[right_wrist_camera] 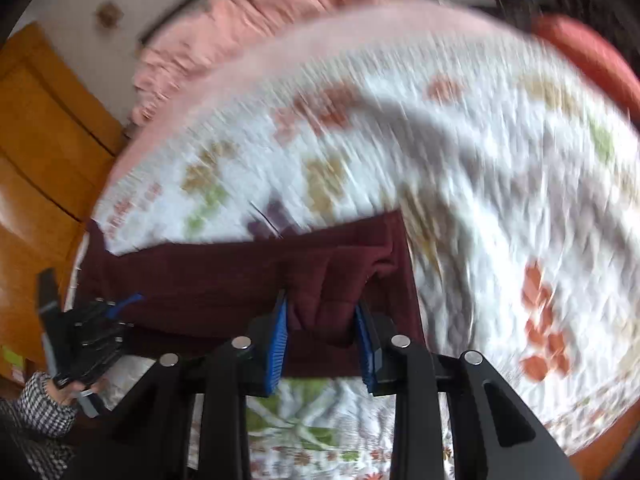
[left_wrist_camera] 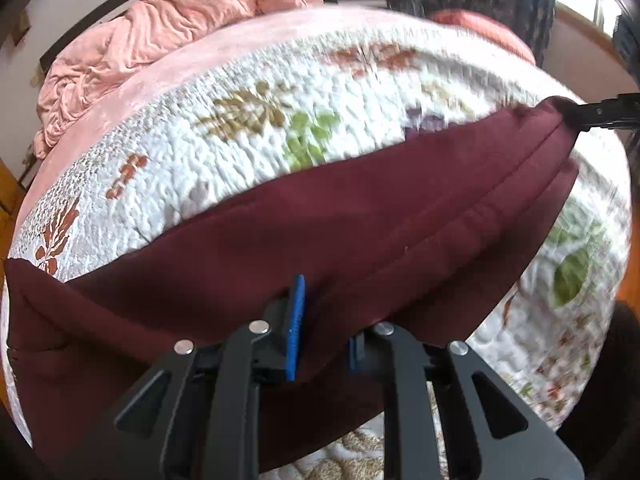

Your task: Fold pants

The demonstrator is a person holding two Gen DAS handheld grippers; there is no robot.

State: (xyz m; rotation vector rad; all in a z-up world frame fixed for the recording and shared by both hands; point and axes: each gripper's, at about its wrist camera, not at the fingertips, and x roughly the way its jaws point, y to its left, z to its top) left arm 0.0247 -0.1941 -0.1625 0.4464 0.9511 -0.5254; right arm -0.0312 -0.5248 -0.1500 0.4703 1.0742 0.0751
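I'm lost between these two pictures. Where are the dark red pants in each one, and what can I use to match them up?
Left wrist view: the pants stretch across the lower middle, from the left edge to the upper right, where the right gripper pinches their far end.
Right wrist view: the pants lie left of centre, bunched between the blue pads.
Shared landmark: the floral quilt under the pants.

Pants (left_wrist_camera: pixel 280 240) dark maroon, plain. Quilt (left_wrist_camera: pixel 240 128) white, stitched texture, printed leaves in rust-orange, olive-tan, green, some purple. Blanket (left_wrist_camera: pixel 160 32) salmon pink, plain; sheet band (left_wrist_camera: pixel 120 100) lighter pink. Gripper frames black, pads (right_wrist_camera: pixel 276 344) bright blue. Sleeve (right_wrist_camera: pixel 36 404) black-and-white houndstooth check. Door (right_wrist_camera: pixel 40 140) orange-brown wood. Curtain (left_wrist_camera: pixel 500 4) dark, patterned
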